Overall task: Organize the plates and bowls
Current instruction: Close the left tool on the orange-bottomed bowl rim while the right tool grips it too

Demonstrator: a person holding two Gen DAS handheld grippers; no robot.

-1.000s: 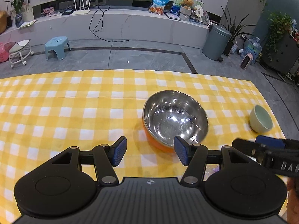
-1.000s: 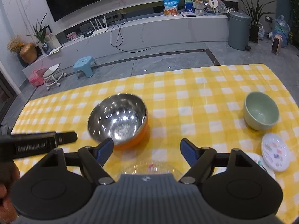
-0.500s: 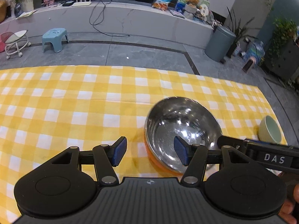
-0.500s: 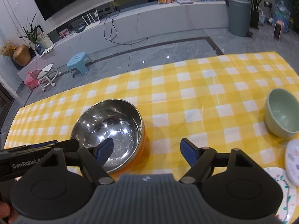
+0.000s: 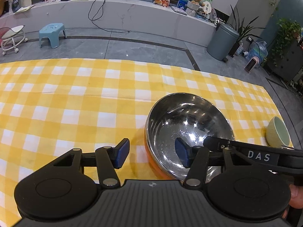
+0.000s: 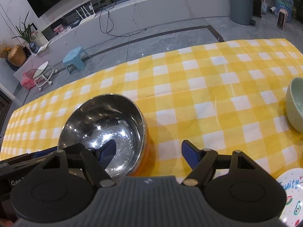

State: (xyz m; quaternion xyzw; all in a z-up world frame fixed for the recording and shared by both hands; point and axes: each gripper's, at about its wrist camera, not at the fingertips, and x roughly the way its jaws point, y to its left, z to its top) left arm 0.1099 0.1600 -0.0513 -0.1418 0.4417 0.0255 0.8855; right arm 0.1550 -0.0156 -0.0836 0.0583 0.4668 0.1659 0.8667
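A: Nearest the left wrist camera, what do the fingers show?
B: The left gripper (image 5: 152, 155) is spread, its jaws having just closed a little; they straddle the near-left rim of the steel bowl (image 5: 189, 130), one blue pad outside over the cloth, the other inside the bowl. No pad presses the rim.

A: And the right wrist camera?
B: The right gripper (image 6: 148, 154) is likewise spread, jaws just narrowed slightly, astride the bowl's near-right rim: left pad over the bowl's interior, right pad over the yellow checked tablecloth (image 6: 189, 87). In the left view its dark finger (image 5: 246, 151) reaches across the bowl.

A: Where does the bowl sit?
B: Upright on the tablecloth, orange outer wall visible below the steel rim. A patterned plate (image 6: 291, 198) lies at the right view's lower right corner.

A: Farther out?
B: A pale green bowl (image 6: 295, 104) stands well apart toward the right cloth edge. Beyond the cloth: grey floor, a blue stool (image 5: 52, 35), a grey bin (image 5: 222, 42).
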